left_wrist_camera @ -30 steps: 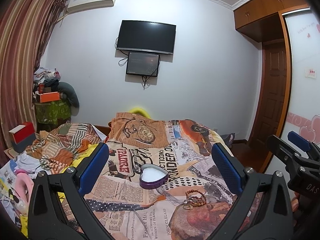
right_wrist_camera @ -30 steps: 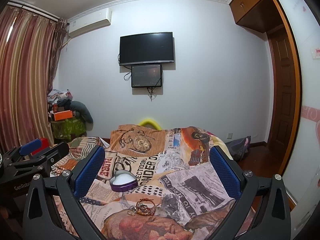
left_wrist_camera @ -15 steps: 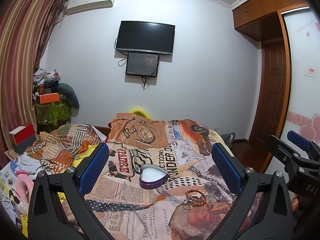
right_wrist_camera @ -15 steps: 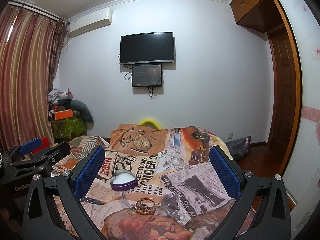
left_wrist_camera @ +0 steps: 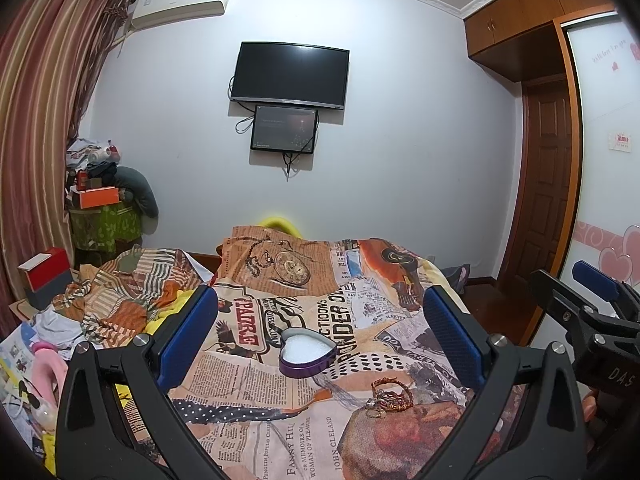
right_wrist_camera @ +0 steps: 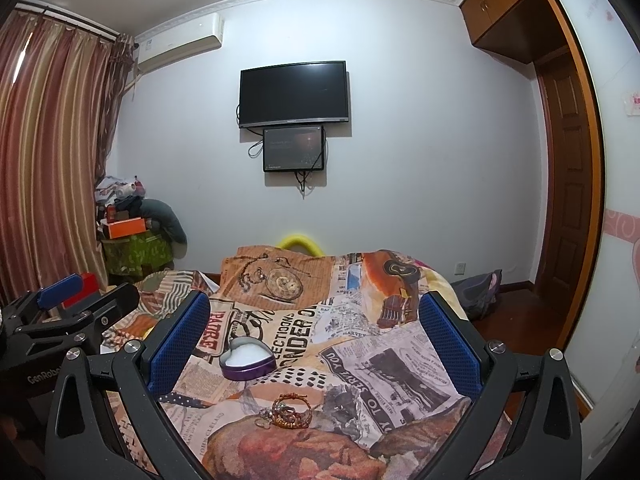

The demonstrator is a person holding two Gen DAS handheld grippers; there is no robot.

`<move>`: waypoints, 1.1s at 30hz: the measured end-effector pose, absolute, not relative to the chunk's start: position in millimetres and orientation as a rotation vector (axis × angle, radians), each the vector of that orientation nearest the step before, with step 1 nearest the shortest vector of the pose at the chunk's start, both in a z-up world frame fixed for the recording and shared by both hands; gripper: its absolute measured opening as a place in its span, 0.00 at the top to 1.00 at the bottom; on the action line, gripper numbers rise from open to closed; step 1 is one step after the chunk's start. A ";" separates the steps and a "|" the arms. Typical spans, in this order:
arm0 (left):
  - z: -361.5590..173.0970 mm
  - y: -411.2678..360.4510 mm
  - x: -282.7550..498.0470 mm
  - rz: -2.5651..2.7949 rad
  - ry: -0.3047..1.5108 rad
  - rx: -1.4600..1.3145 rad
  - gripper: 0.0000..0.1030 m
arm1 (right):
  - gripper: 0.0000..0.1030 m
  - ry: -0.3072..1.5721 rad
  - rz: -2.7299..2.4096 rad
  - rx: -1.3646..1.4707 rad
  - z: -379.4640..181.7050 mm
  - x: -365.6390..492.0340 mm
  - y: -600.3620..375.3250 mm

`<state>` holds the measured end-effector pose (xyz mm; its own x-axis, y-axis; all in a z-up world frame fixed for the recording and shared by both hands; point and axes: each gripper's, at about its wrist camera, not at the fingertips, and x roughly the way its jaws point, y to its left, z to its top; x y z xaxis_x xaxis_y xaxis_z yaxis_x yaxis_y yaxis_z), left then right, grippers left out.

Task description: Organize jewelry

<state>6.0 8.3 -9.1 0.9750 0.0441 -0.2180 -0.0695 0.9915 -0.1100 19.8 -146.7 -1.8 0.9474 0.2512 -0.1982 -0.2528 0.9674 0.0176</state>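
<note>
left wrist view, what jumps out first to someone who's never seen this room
A loud newspaper-print bedspread fills the foreground, with a purple heart-shaped tin open on it and a tangle of gold jewelry just nearer, to its right. Above, a dark TV hangs on the white wall. Both open grippers frame the bed.

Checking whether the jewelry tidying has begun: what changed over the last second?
Nothing visibly moved. The purple heart-shaped tin and the tangled gold-and-red bracelets lie apart on the newspaper-print bedspread, untouched. The left gripper and right gripper stay open, hovering.
</note>
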 end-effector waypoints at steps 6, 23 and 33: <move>-12.3 8.4 7.4 0.054 0.229 -0.125 0.00 | 0.00 0.227 0.245 -0.003 -5.7 25.6 -147.1; -68.5 28.6 75.8 0.077 0.490 -0.168 0.00 | 0.00 0.464 0.144 -0.057 -59.8 77.4 -164.3; -126.3 27.2 123.1 0.032 0.722 -0.166 0.01 | 0.03 0.632 0.254 -0.095 -95.1 100.1 -166.9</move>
<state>123.1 27.2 -126.3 0.7503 -0.0285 -0.6605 -0.0861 0.9864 -0.1403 100.1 -166.9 -95.1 0.7774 0.2053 -0.5946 -0.2629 0.9648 -0.0106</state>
